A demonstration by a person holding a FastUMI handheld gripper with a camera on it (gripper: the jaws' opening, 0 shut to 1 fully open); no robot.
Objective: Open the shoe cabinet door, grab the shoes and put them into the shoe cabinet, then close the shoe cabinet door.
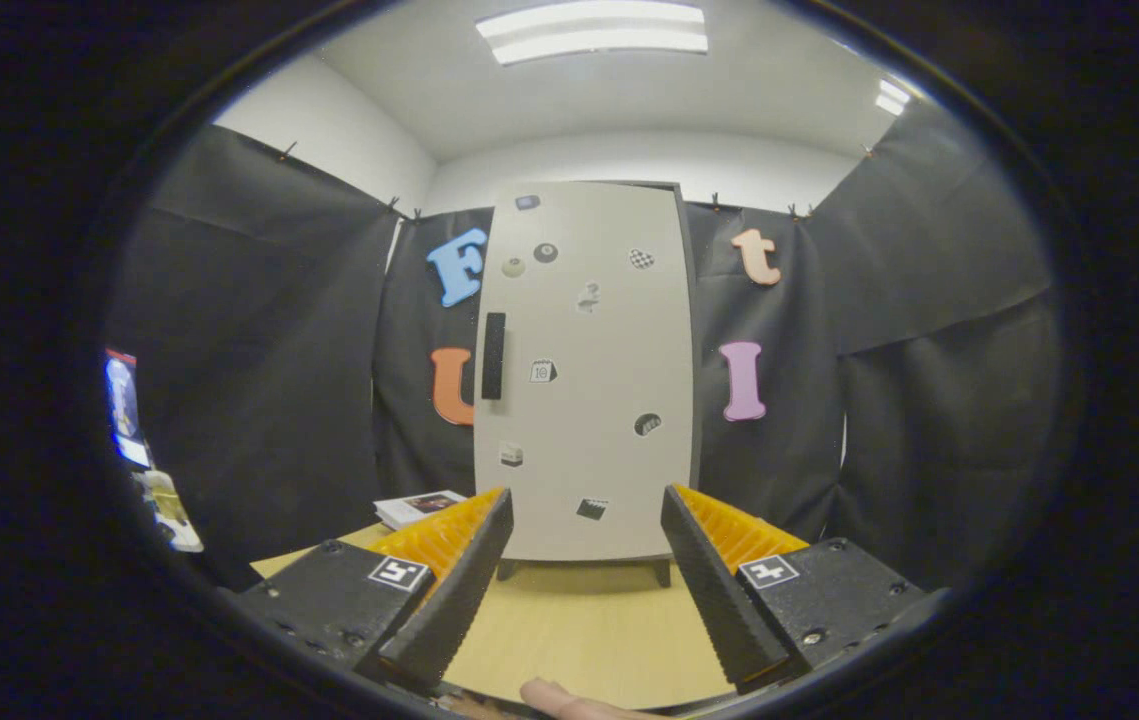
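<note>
Shoe cabinet stands on table, booklets left.

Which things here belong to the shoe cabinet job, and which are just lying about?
Job: shoe cabinet, door shut; its dark handle; gripper, fingers open, cabinet beyond them.
Lying about: stickers on the door; small box on the wooden table.

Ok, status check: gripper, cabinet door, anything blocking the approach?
Gripper open, holding nothing, aimed at the shoe cabinet. Door shut, dark handle near its one edge, untouched. Bare tabletop between fingers and cabinet; small box off beside one finger.
</note>
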